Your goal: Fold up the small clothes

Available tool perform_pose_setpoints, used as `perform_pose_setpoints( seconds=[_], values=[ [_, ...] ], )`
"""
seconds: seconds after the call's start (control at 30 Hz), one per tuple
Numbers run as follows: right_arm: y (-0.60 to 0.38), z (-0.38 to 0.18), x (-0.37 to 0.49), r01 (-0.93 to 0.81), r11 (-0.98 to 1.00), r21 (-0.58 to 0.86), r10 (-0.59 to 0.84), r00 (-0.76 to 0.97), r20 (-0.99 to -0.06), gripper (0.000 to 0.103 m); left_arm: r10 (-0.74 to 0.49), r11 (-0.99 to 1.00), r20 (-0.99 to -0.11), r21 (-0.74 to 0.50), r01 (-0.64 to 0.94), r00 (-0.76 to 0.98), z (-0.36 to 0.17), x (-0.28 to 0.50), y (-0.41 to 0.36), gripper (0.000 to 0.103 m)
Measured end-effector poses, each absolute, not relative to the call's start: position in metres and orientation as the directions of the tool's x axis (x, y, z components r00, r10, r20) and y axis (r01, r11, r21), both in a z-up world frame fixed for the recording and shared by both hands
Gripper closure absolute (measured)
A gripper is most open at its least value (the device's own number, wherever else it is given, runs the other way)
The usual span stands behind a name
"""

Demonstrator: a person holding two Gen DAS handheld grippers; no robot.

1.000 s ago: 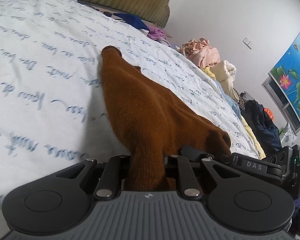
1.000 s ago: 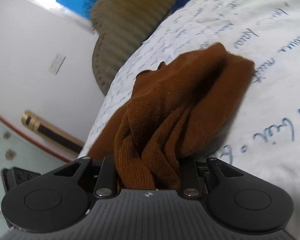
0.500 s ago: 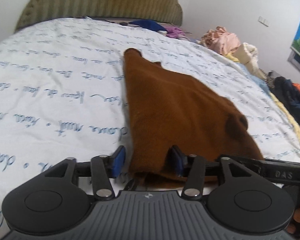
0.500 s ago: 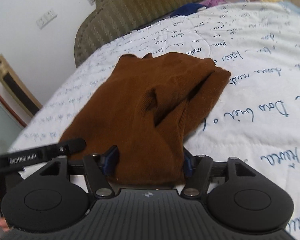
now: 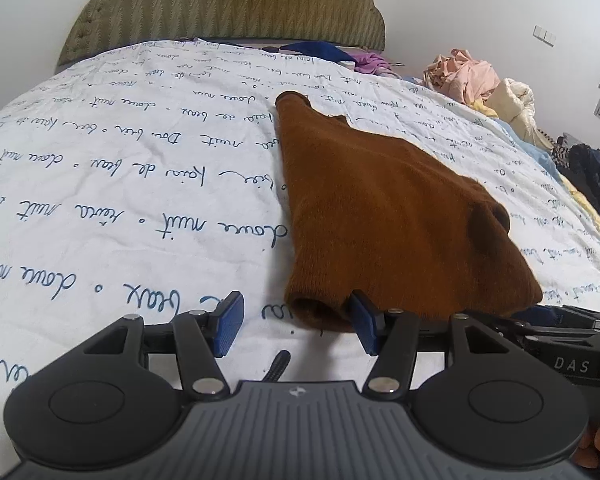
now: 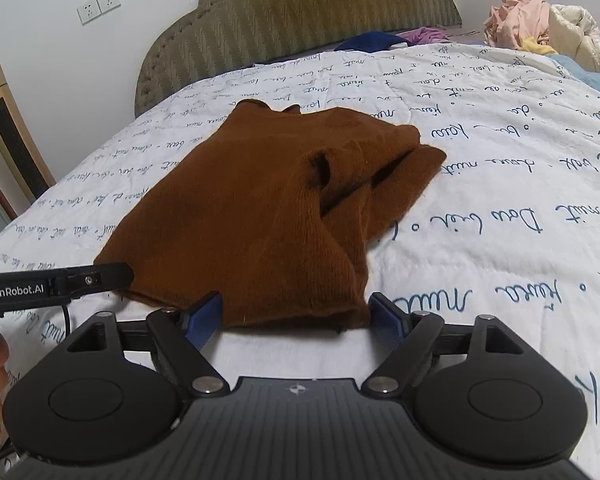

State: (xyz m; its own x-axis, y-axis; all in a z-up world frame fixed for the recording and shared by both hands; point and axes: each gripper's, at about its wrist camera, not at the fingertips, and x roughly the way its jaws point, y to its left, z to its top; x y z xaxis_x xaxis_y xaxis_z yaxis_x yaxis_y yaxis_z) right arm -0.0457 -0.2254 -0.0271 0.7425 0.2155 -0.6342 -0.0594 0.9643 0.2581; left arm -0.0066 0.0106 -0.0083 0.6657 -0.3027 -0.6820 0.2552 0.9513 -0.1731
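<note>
A brown knit garment [image 5: 384, 208] lies folded flat on the white bedspread with blue script [image 5: 120, 184]. It also shows in the right wrist view [image 6: 268, 216]. My left gripper [image 5: 296, 326] is open and empty at the garment's near left corner; its right pad touches the hem. My right gripper [image 6: 296, 320] is open and empty, with the garment's near edge lying between its blue pads. The left gripper's finger [image 6: 96, 278] shows at the garment's left edge in the right wrist view.
A green padded headboard [image 5: 224, 8] stands at the far end. Piles of pink, cream and dark clothes [image 5: 480, 80] lie along the bed's right side. Blue and purple garments [image 6: 380, 42] lie by the headboard. A gold appliance [image 6: 8, 136] stands left of the bed.
Both grippers were shut on the brown garment and held it up. They lowered it onto the bed, opened and drew back a little.
</note>
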Motion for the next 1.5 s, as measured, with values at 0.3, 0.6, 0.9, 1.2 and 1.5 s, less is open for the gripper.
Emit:
perform_pose_setpoints(
  seconds=[0.3, 0.6, 0.9, 1.2, 1.5],
  values=[
    [-0.213, -0.029, -0.061, -0.067, 0.981, 0.181, 0.169, 0.747, -0.642, 0.016, -0.239, 0.970, -0.705, -0.134, 0.204, 0.668, -0.011, -0.015, 0.018, 0.046],
    [-0.208, -0.030, -0.074, -0.024, 0.991, 0.135, 0.104, 0.772, -0.627, 0.012, -0.202, 0.978, -0.708, -0.106, 0.181, 0.677, -0.013, -0.024, 0.024, 0.045],
    [-0.205, -0.034, -0.078, 0.006, 0.998, 0.060, 0.032, 0.781, -0.624, 0.002, -0.166, 0.982, -0.698, -0.051, 0.184, 0.697, -0.018, -0.027, 0.013, 0.026],
    [-0.205, -0.039, -0.077, 0.028, 0.998, 0.054, 0.011, 0.782, -0.624, 0.000, -0.139, 0.981, -0.671, 0.007, 0.194, 0.729, -0.027, -0.032, 0.001, 0.016],
    [-0.205, -0.039, -0.078, 0.041, 0.998, 0.047, -0.003, 0.786, -0.618, 0.000, -0.130, 0.980, -0.654, 0.030, 0.196, 0.746, -0.032, -0.035, -0.001, 0.011]
  ],
)
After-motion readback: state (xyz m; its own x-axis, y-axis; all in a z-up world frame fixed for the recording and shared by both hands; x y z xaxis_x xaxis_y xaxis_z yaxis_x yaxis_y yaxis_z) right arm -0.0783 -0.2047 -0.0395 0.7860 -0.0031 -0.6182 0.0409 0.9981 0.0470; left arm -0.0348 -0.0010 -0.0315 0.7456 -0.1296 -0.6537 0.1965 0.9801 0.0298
